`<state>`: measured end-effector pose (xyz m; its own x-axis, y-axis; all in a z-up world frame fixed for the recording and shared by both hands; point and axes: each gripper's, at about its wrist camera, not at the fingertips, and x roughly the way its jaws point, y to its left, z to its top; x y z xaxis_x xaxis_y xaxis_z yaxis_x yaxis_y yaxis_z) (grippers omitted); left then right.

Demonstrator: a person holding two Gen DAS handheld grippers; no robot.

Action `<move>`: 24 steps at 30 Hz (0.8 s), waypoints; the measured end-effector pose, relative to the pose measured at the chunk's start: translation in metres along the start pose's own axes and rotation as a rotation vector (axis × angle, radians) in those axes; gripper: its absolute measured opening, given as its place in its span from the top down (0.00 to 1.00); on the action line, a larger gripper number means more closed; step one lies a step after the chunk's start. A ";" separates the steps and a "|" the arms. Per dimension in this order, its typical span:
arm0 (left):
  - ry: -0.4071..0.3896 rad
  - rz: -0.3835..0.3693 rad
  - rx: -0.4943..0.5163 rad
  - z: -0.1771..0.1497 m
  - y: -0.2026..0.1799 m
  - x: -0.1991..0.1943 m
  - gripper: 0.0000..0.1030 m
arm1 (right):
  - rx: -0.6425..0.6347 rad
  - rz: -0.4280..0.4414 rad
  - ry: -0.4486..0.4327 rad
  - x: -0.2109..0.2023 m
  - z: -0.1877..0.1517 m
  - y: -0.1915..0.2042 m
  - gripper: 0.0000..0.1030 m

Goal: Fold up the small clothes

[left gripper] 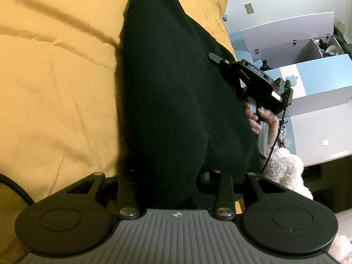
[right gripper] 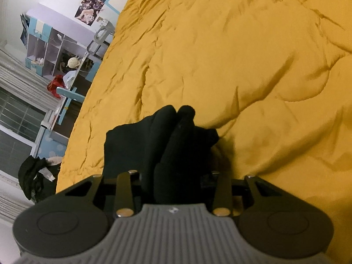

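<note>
Home bedroom, likely a child's: yellow quilt [right gripper: 220, 66] on a bed beyond the fingers, blue-and-white cubby shelf [right gripper: 48, 48] and posters [right gripper: 92, 2] off to their left, window blinds [right gripper: 19, 81] nearby.

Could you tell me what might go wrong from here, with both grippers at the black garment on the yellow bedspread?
1. The black garment looks bunched between the right gripper's fingers, so a fold may trap wrinkles.
2. The left gripper seems to hold thick cloth; some layers could slip out unevenly.
3. The yellow bedspread is soft and creased, so it may drag along or skew the fold.
</note>
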<state>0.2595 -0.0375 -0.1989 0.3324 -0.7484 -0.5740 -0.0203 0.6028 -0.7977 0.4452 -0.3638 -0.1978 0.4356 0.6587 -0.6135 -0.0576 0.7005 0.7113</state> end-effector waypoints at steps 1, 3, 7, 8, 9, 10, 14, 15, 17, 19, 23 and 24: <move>-0.002 0.002 0.001 0.000 -0.001 0.000 0.65 | -0.003 -0.001 -0.005 -0.002 0.000 0.001 0.69; -0.008 0.007 0.006 -0.001 -0.003 0.002 0.67 | -0.008 -0.001 -0.016 -0.006 0.001 0.006 0.70; -0.015 0.005 0.020 0.003 -0.012 0.004 0.75 | -0.037 0.001 -0.042 -0.018 0.000 0.022 0.71; -0.017 -0.010 0.010 0.004 -0.013 0.002 0.75 | -0.047 0.006 -0.044 -0.021 0.000 0.028 0.72; -0.021 -0.032 0.009 0.007 -0.016 -0.001 0.77 | -0.056 0.007 -0.041 -0.025 0.000 0.033 0.72; -0.027 -0.045 0.016 0.009 -0.018 -0.004 0.78 | -0.067 0.004 -0.045 -0.030 0.000 0.041 0.72; -0.043 -0.083 0.053 0.014 -0.036 -0.018 0.78 | -0.129 -0.002 -0.058 -0.052 -0.001 0.078 0.73; -0.053 -0.092 0.068 0.014 -0.041 -0.022 0.78 | -0.145 0.003 -0.064 -0.058 -0.002 0.088 0.73; -0.073 -0.116 0.073 0.010 -0.047 -0.030 0.79 | -0.175 0.010 -0.079 -0.070 -0.005 0.112 0.73; -0.103 -0.127 0.085 0.006 -0.052 -0.041 0.79 | -0.201 0.020 -0.087 -0.078 -0.007 0.133 0.73; -0.178 -0.118 0.102 -0.001 -0.052 -0.070 0.79 | -0.267 0.071 -0.093 -0.078 -0.013 0.187 0.73; -0.200 -0.106 0.109 -0.002 -0.051 -0.076 0.79 | -0.281 0.088 -0.091 -0.073 -0.014 0.200 0.73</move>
<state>0.2332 -0.0119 -0.1147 0.5073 -0.7462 -0.4311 0.1234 0.5580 -0.8206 0.3895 -0.2679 -0.0155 0.4961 0.7017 -0.5113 -0.3392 0.6987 0.6299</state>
